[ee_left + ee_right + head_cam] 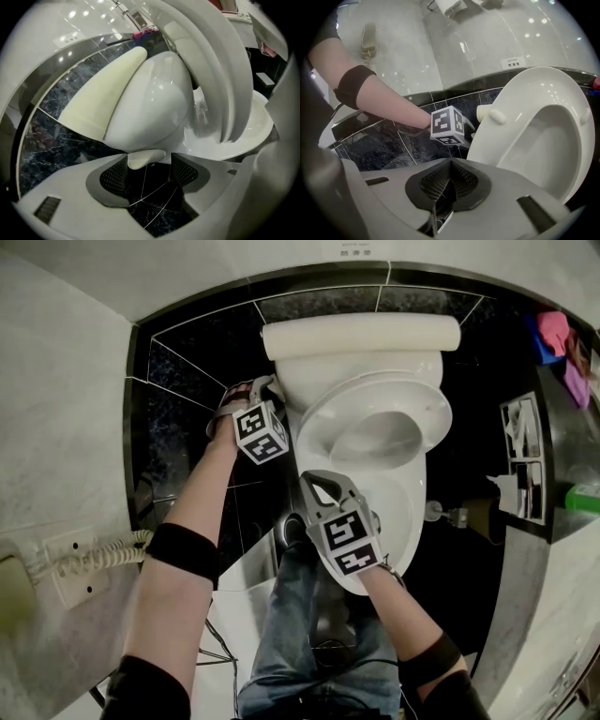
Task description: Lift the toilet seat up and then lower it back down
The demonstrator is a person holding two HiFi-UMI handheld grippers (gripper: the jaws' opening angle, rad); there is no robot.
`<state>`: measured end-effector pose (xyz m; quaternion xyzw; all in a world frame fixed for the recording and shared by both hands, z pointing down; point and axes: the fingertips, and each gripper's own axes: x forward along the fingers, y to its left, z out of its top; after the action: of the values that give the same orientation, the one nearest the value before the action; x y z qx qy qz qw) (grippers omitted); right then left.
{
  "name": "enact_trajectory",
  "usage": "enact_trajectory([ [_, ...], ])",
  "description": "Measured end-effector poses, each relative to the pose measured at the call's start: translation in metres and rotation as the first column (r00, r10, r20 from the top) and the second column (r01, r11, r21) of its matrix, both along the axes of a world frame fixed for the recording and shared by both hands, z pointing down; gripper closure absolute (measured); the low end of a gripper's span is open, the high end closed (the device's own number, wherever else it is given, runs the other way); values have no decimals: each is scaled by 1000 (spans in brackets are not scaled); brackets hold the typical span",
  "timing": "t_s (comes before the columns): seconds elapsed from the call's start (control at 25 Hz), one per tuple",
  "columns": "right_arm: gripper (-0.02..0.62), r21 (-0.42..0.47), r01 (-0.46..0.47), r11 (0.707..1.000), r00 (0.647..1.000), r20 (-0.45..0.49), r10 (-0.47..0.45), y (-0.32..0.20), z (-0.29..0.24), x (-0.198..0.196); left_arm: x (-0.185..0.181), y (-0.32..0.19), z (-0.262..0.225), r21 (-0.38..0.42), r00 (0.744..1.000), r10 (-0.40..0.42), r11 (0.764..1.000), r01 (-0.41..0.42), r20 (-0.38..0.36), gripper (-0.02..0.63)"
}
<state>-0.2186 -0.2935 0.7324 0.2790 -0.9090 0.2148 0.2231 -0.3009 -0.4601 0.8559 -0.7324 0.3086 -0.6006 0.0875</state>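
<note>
While upright, toilet seat [511, 126] near left gripper [149, 172], jaws apart.

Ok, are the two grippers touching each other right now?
Apart. In the right gripper view, dark tile shows between the shut right gripper and the marker cube of the left gripper; the head view shows a gap too.

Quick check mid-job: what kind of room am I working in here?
A bathroom, probably a hotel or public one: a white toilet, dark tiles around it, and a phone on the pale wall nearby.
</note>
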Motion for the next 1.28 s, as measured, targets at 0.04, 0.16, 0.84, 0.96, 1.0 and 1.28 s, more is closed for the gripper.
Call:
enact_trajectory([
  [0.04, 595, -1, -1, 1000, 1000, 2, 1, 0, 1, -1, -2, -1, 5, -11, 1000, 2, 1000, -2, 11, 307],
  [0.16, 595, -5, -4, 1000, 1000, 9, 4, 0, 4, -2, 1, -2, 15, -38, 1000, 4, 999, -3, 8, 307],
  [0.84, 595, -29, -16, 999, 1000, 25, 16, -6, 23, -7, -6, -4, 43, -107, 1000, 1, 994, 2, 22, 344],
  [0.96, 595, -40, -31, 999, 999, 24, 32, -11, 29, -4, -5, -6, 42, -101, 1000, 12, 995, -10, 22, 361],
  [1.0, 595, -44, -33, 998, 999, 24, 34, -11, 30, -4, -5, -6, 41, -98, 1000, 16, 995, -13, 25, 367],
  [1.28, 595, -44, -24, 999, 999, 27, 25, -11, 30, -8, -7, -8, 42, -70, 999, 22, 997, -19, 42, 379],
])
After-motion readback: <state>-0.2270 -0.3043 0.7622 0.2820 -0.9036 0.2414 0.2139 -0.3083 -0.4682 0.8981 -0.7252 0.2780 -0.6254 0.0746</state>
